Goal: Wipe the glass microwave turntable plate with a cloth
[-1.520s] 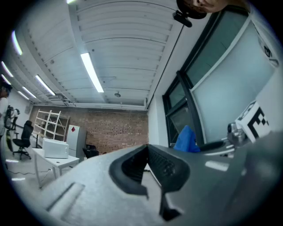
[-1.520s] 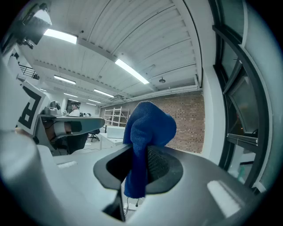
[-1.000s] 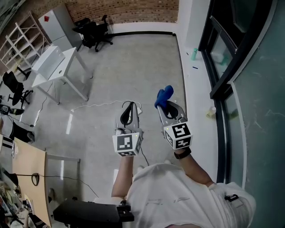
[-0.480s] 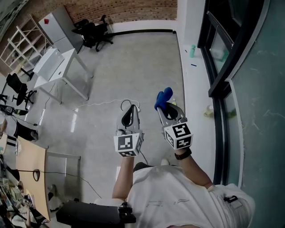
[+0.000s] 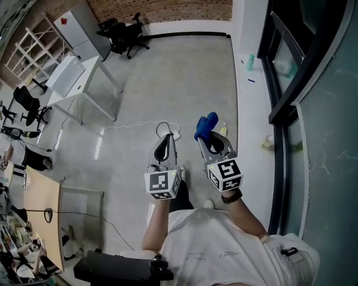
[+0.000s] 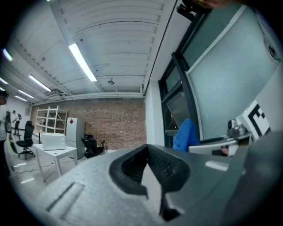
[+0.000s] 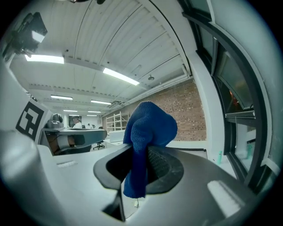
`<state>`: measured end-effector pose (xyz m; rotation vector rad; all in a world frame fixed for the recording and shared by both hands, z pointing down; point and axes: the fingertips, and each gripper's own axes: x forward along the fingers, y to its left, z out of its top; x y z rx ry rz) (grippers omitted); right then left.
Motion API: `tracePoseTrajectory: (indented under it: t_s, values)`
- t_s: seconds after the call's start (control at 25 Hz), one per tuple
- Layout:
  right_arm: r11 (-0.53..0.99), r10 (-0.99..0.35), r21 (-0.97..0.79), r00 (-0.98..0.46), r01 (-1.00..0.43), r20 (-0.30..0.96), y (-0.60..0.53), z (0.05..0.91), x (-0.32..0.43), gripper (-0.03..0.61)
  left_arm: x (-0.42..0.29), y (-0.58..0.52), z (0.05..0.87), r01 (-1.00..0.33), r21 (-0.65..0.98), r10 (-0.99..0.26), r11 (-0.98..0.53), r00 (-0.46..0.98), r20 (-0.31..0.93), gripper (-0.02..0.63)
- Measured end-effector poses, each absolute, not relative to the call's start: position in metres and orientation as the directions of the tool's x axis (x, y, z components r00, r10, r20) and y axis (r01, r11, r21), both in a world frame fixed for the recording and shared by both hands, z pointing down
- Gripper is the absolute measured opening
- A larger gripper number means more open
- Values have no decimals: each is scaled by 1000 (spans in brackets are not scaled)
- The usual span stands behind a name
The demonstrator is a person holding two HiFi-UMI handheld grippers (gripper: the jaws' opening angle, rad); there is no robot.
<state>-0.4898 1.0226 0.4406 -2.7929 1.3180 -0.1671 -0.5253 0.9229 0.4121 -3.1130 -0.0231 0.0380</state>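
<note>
**A:** Room to move?

**B:** The concrete floor (image 5: 168, 78) is open ahead and to the left. The right side is hemmed in by a white wall strip, then a dark-framed glass wall (image 5: 285, 84) running the full depth. A brick wall (image 5: 168, 8) closes the far end. There's a white table (image 5: 78, 84) well off to the left and a wooden desk (image 5: 42, 206) at the near-left edge. A white cable (image 5: 126, 128) lies on the floor under and ahead of the grippers.

**A:** Tools?

**B:** Two, side by side and apart, out in front of the person.
- The left gripper (image 5: 164, 138) has its jaws closed together with nothing between them.
- The right gripper (image 5: 208, 136) is clamped on the blue cloth (image 5: 206, 124). The cloth bunches above the jaws, with a tail hanging down between the pads.
- No view shows the turntable plate, so I can't tell where it is.

**A:** Counts?

**B:**
- One cloth.
- Two black office chairs (image 5: 120, 31) at the brick wall.
- Three bottles on the right: a teal bottle (image 5: 250, 61) by the wall strip, a yellow-topped bottle (image 5: 224, 129) just beside the cloth in frame, and a pale bottle (image 5: 267, 142) at the foot of the glass.

**A:** View differences?

**B:**
- Only the head view shows the floor and the cable.
- Only the gripper views show the ceiling strip lights (image 6: 82, 62).
- The left gripper view catches the cloth at its right.
- The right gripper view shows the cloth actually pinched.
</note>
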Motion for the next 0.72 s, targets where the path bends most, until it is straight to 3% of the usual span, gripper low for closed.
tracePoseTrajectory:
  t_s: [0.2,0.72]
  values:
    - [-685,-728,-91,683,-723,60,1007,444,-442,72,-467,913,422,88,5,88,-996,995,-56,2]
    - [-793,-607,1,791,-609,78,909,423,-262,72,-288,802,420,72,-33,73,-997,997,-13,-5]
